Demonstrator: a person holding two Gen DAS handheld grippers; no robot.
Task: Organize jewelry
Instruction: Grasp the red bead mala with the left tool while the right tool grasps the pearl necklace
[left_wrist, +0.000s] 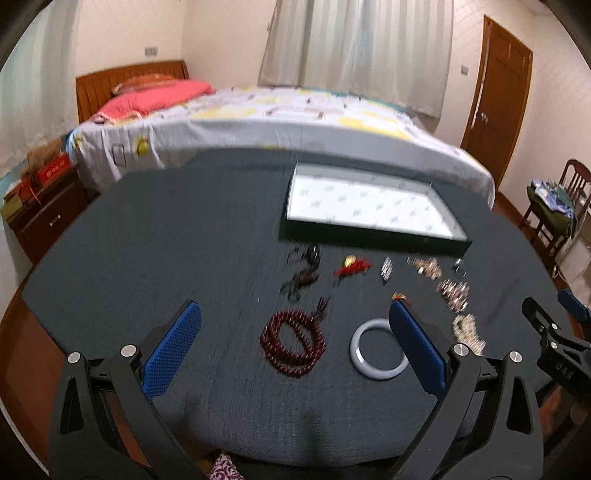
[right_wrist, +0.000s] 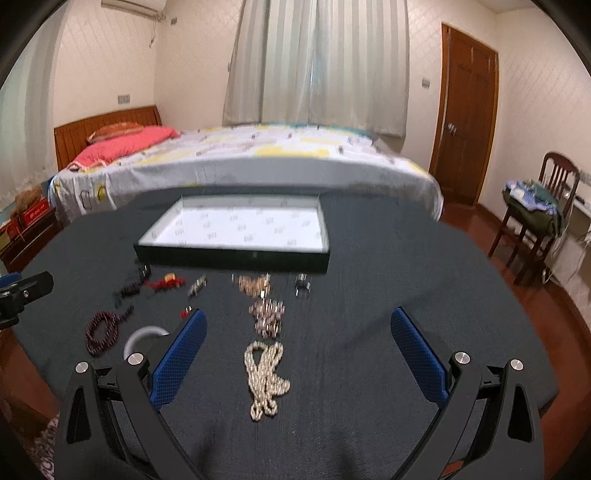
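Jewelry (right_wrist: 266, 376) lies outside the tray (right_wrist: 236, 256) (apparently bare, blurred).

Matt dark cloth table (right_wrist: 369, 369); seemingly glossy bangle (left_wrist: 378, 349)

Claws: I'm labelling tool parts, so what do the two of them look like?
The left claw and right claw look alike: black angular plastic frames with silver round bolts and blue finger pads with a fine dotted texture. No cables or sleeves show.
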